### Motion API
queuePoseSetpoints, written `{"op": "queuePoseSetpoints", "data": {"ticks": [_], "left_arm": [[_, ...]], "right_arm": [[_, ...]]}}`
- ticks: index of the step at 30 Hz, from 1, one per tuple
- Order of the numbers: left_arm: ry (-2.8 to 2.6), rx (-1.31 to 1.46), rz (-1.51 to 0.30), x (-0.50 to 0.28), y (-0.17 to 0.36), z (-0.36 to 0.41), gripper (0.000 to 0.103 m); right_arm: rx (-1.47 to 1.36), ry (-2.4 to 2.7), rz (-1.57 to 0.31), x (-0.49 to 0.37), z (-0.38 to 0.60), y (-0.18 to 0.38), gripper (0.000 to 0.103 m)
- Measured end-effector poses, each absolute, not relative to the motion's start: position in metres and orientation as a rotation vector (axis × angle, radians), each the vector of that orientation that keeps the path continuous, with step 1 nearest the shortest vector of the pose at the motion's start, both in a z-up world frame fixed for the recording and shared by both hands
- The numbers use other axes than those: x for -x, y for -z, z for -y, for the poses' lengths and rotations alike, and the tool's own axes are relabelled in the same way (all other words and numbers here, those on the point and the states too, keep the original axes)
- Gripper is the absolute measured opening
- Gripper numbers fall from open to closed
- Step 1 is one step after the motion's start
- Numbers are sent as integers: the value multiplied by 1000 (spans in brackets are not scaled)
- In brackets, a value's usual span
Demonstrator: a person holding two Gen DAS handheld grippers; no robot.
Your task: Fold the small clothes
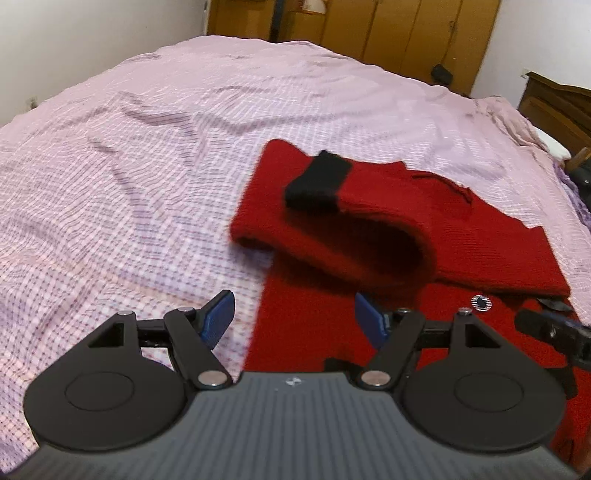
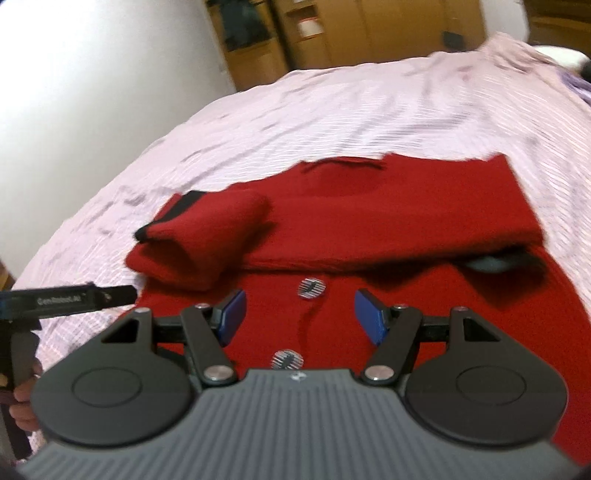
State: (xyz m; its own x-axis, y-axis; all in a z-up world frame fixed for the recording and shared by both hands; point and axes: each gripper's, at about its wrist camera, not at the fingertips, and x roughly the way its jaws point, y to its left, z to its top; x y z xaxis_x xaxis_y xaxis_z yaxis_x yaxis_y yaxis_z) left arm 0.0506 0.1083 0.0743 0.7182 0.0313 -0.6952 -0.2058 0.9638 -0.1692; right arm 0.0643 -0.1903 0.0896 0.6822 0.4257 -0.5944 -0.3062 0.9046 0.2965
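A red knitted cardigan (image 1: 461, 236) with striped buttons (image 2: 311, 287) lies partly folded on the bed. Its upper part is folded down over the lower part, and a sleeve with a black cuff (image 1: 319, 179) is folded across the top. It also shows in the right wrist view (image 2: 388, 218). My left gripper (image 1: 293, 319) is open and empty, above the cardigan's left edge. My right gripper (image 2: 299, 317) is open and empty, above the button placket. The left gripper's black body (image 2: 66, 299) shows at the left of the right wrist view.
The bed is covered by a wrinkled pink checked sheet (image 1: 147, 147). Wooden wardrobes (image 1: 369, 26) stand beyond the bed's far end. A wooden headboard (image 1: 554, 107) is at the right. A white wall (image 2: 92, 74) is on the left.
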Motion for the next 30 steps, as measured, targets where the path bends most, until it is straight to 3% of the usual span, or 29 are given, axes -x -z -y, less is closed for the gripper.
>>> {"op": "queuePoseSetpoints", "data": {"ticks": [16, 18, 19, 22, 30], "left_arm": [[-179, 306, -769, -71, -54, -126, 76], [-183, 314, -770, -79, -50, -130, 76], [-189, 317, -774, -82, -48, -132, 76], [-200, 325, -782, -90, -40, -135, 76], [-213, 269, -780, -98, -30, -134, 77]], "right_arm": [[-7, -517, -736, -121, 97, -85, 67], [18, -508, -724, -126, 93, -83, 55], [33, -514, -720, -129, 91, -83, 32], [84, -498, -708, -135, 84, -86, 16], [161, -415, -515, -135, 101, -128, 14]]}}
